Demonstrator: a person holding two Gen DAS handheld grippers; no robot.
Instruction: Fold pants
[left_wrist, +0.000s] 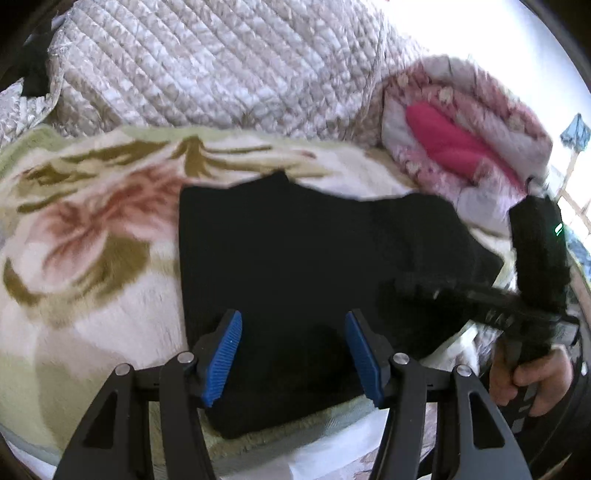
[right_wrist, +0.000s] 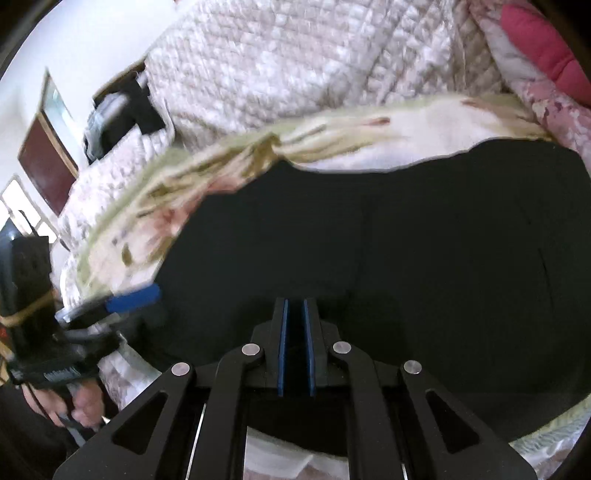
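- The flowered blanket covers the near part of the bed and serves as the folding surface; a quilted cover lies beyond it, with a pink bundle of bedding off to one side.
- The black pants lie flat on the blanket as a compact, roughly squared block with straight edges, so I judge the folding to be well along, perhaps near its end.
- The left gripper hangs over the near edge of the pants with its blue pads set wide apart and nothing between them, probably ready to press or straighten the cloth.
- The right gripper points down at the pants with its pads drawn narrow, only a thin slit between them. The slit looks dark, and I cannot tell whether any cloth is caught there.
- The left view alone shows the whole outline of the pants and the hand that holds the right tool.
- The right view alone shows the narrow pads up close, a crease line across the cloth, and a framed dark panel on the wall.
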